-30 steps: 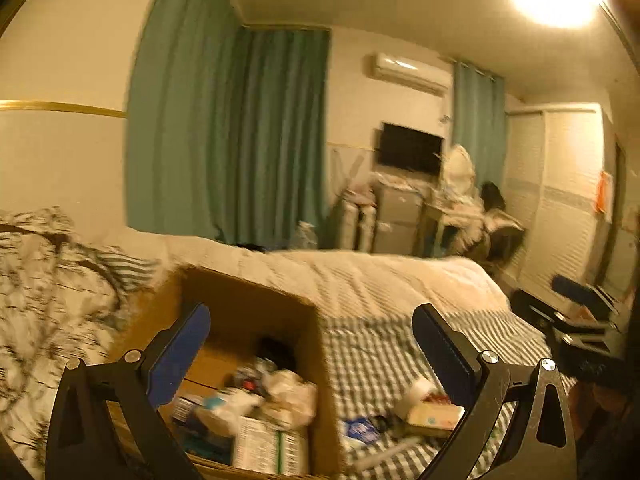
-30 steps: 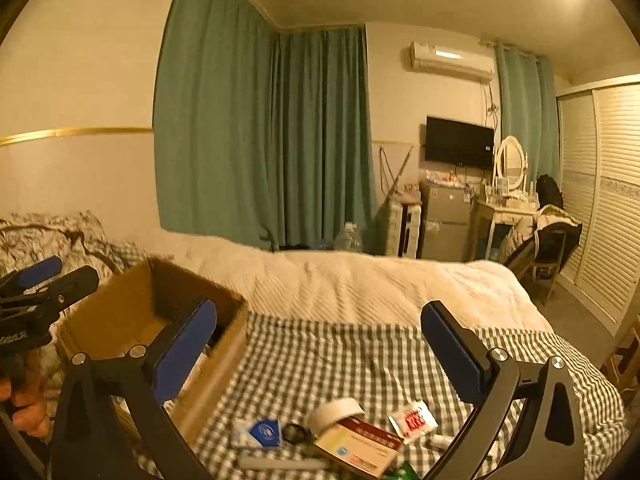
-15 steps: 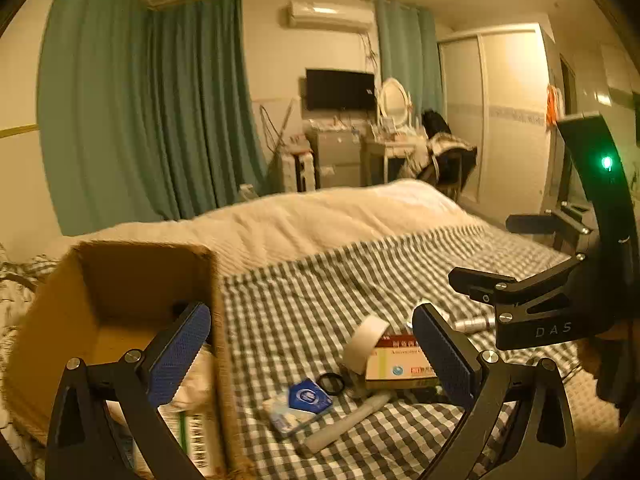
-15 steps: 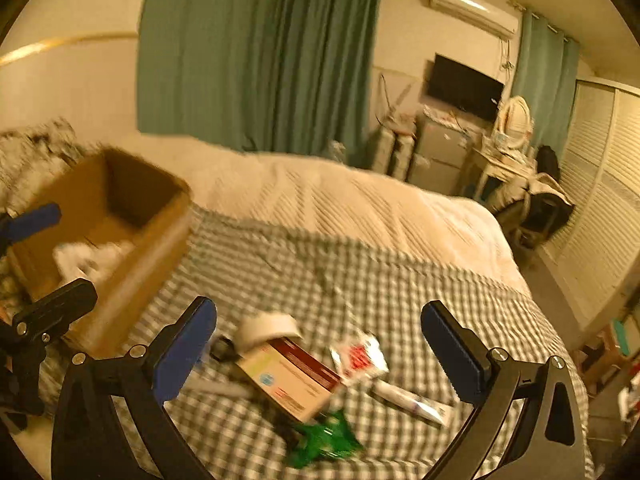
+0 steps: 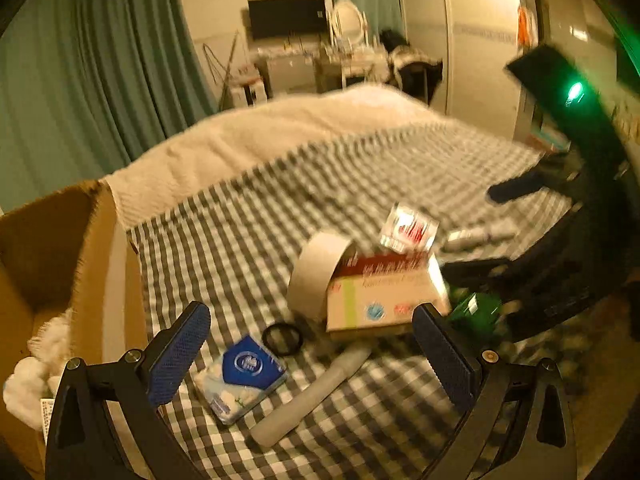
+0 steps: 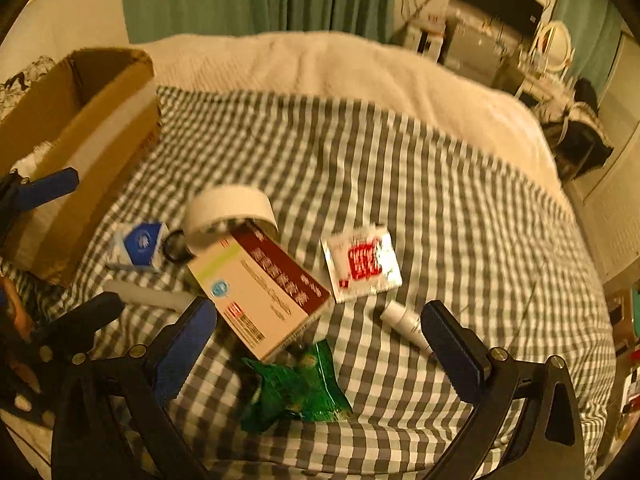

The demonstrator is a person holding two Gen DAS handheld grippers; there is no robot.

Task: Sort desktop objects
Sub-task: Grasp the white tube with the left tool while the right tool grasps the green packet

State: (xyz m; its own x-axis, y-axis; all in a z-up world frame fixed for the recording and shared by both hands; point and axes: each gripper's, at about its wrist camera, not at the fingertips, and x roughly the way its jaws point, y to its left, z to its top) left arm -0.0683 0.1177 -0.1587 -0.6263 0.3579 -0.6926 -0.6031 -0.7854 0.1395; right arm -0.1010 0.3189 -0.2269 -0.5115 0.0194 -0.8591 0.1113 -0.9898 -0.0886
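Well, the bed [image 6: 460, 184] takes up most of the room, spread with a grey-and-white checked cover and a cream blanket [image 6: 328, 68] bunched across its far side. At the left edge sits an open cardboard box [image 6: 100, 120], with something white and crumpled inside it [image 5: 44, 360]. Both pairs of tongs hang over the clutter in the middle of the cover. The left tongs [image 5: 312, 360] are spread wide and grip nothing; beneath them lie a blue-and-white packet [image 5: 242, 376] and a pale tube [image 5: 312, 392]. The right tongs [image 6: 316, 344] are likewise wide apart and empty, poised above a crumpled green wrapper [image 6: 296, 392].

Among the loose things, the biggest is a flat medicine carton [image 6: 260, 292], white with a dark red band, one end of it propped on the green wrapper. A roll of pale tape [image 6: 228, 208] stands on edge, touching the carton's far end. Just right of the carton lies a silvery sachet with red print [image 6: 360, 264], and near that a small white bottle [image 6: 404, 320] on its side, close by the right tongs' finger. A small dark ring [image 6: 176, 246] sits between the blue packet and the tape roll. All of these lie on the checked cover, well outside the box.
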